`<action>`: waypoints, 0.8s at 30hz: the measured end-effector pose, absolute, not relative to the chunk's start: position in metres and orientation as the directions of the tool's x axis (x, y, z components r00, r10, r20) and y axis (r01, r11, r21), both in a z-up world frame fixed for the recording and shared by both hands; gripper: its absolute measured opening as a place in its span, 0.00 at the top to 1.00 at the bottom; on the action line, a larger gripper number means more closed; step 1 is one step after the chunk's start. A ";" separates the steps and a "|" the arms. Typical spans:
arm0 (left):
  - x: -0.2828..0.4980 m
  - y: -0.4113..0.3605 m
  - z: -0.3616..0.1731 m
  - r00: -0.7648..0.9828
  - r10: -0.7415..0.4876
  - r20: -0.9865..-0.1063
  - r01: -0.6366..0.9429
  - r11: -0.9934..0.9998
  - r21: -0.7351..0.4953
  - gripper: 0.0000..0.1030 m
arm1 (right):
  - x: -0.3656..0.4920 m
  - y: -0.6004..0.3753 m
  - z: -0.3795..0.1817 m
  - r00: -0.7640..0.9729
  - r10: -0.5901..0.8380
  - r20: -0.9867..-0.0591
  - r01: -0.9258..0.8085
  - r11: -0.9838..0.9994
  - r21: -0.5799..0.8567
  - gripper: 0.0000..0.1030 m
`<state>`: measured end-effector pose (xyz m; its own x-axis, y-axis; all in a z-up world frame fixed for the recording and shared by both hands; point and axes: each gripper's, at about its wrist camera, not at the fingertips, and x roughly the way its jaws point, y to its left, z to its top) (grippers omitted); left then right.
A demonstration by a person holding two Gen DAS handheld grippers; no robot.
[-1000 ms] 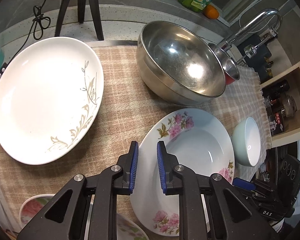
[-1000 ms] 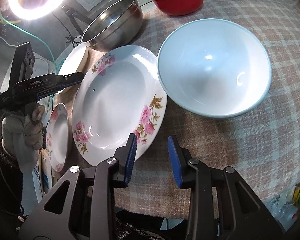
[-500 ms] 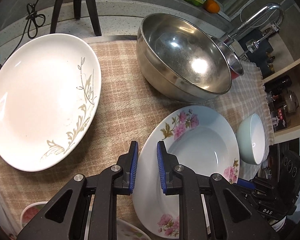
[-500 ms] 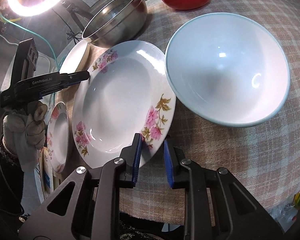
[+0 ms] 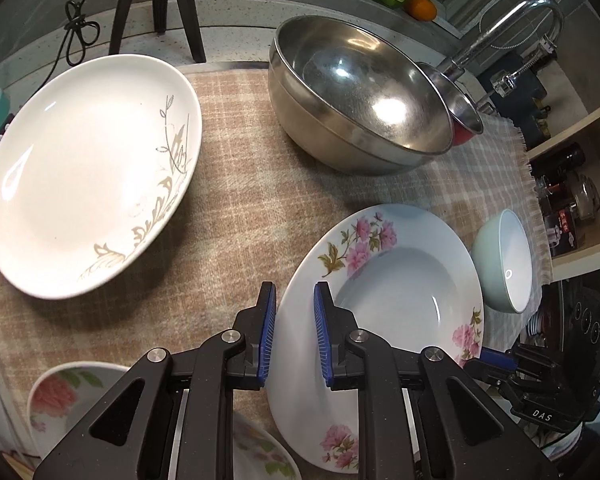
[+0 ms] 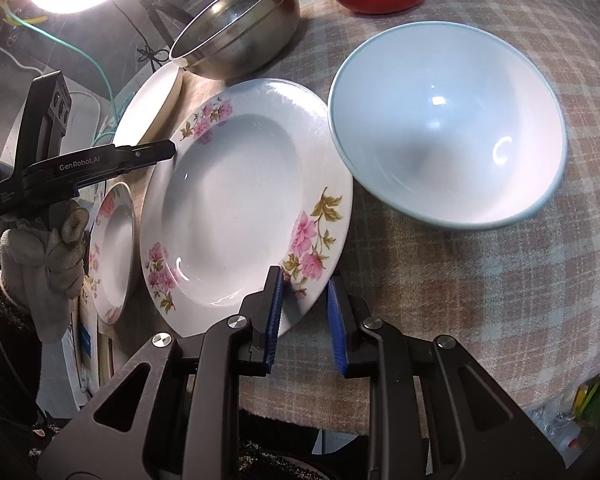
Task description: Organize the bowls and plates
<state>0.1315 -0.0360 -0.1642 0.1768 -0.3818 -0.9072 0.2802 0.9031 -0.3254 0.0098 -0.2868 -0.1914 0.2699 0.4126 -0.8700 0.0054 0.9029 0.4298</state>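
In the right wrist view, the left claw (image 6: 172, 150) at the left edge is closed on the flowered plate (image 6: 236, 200) at centre frame; the right claw (image 6: 303, 312) clamps its lower rim. Glazed, rigid, slippery and breakable, it is best pinched at the flat rim.

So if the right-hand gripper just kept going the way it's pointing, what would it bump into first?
Most likely the pink-flowered plate: its near rim already sits between the right gripper's pads. Depth is hard to judge, so it could graze the checked cloth beside the rim.
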 end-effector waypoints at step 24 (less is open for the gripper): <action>0.102 -0.037 -0.164 0.185 -0.372 -0.909 0.259 0.911 -0.321 0.83 | -0.013 -0.289 -0.194 0.234 0.418 -0.878 -0.038 0.906 0.422 0.77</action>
